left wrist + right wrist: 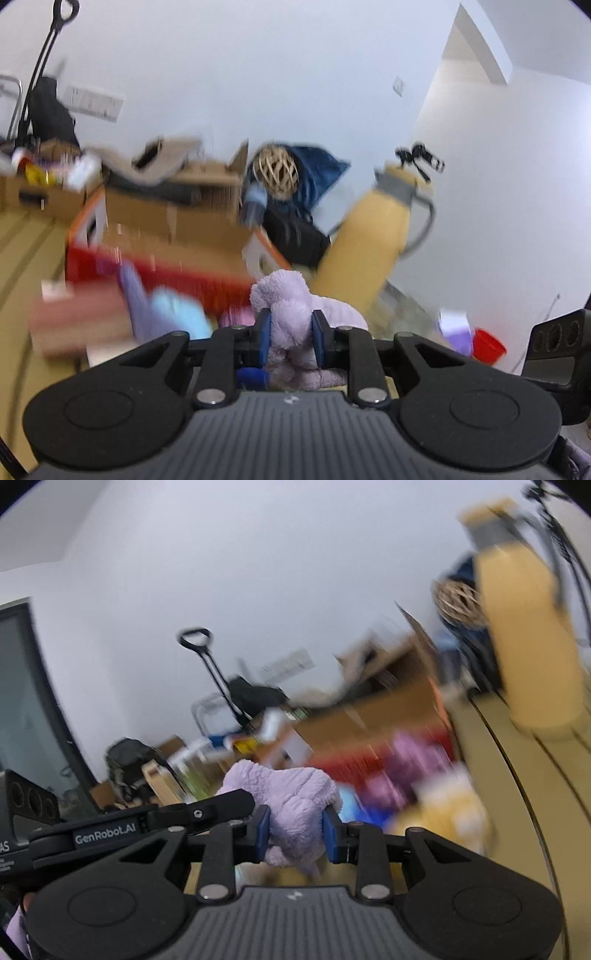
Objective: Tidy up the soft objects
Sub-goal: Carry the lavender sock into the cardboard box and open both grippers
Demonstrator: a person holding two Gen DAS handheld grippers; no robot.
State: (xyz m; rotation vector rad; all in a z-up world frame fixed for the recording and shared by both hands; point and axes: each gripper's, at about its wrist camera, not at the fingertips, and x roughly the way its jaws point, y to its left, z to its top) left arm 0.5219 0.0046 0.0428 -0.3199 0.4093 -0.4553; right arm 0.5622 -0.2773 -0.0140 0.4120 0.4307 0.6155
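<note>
The 2 grippers, left gripper (290, 334) and right gripper (295, 829), each pinch the lilac fleece cloth (295, 314). Step: lifting it for folding. Next, carry it toward the red bin (155, 273) at 10 o'clock.

Fluffy lilac terry cloth (291, 314) sits between matt black plastic claw (290, 334) parts.

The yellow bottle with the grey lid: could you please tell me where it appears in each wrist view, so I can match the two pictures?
Left wrist view: the yellow bottle stands right of centre, leaning, above the lilac cloth.
Right wrist view: the yellow bottle fills the far right edge, blurred, from top to mid-height.
Shared landmark: the woven ball, just left of the bottle in both.
</note>
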